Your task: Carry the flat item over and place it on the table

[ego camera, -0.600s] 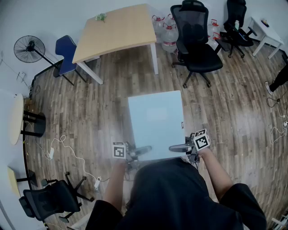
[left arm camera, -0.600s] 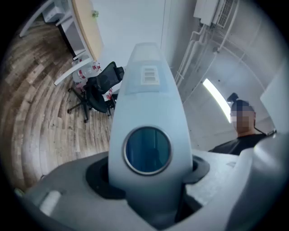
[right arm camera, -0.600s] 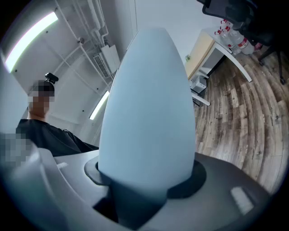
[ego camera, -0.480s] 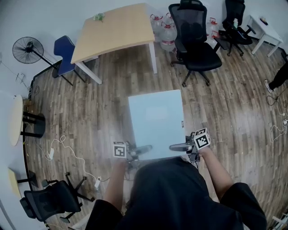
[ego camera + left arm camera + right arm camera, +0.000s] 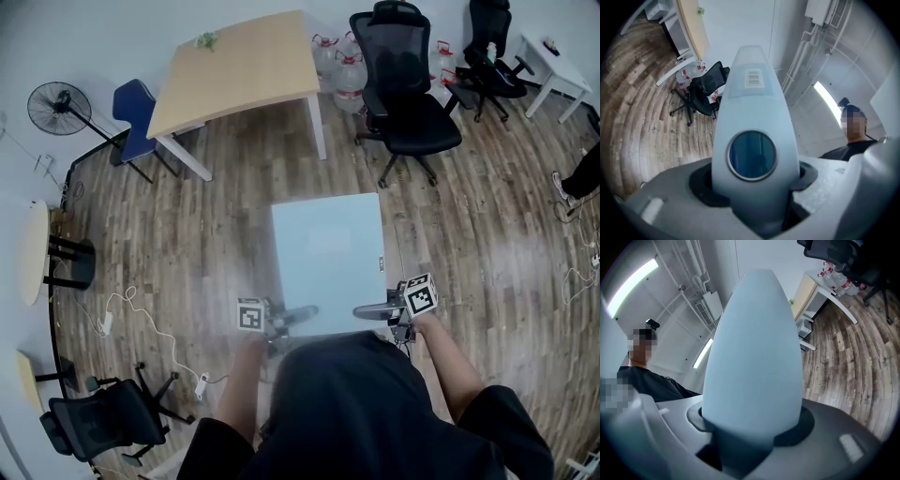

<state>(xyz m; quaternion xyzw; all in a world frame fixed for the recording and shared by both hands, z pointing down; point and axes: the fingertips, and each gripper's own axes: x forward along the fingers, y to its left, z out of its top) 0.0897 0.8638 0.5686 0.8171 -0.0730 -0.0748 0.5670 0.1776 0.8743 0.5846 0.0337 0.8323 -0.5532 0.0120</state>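
Left gripper (image 5: pixel 292 317) and right gripper (image 5: pixel 371 309) each clamp the flat item's (image 5: pixel 328 258) near edge; its long axis points ahead toward the table (image 5: pixel 246 67), well apart.

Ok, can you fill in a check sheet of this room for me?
Surface: wooden table, far ahead across the floor.
Job's things: pale blue flat panel, carried level, not yet on the table.
Clutter: small green thing at the table's far corner.
Grippers: left gripper and right gripper, jaws shut on the flat panel's near edge.
Cables: white cable on the floor, left.
Surroundings: black office chair, fan, water bottles.
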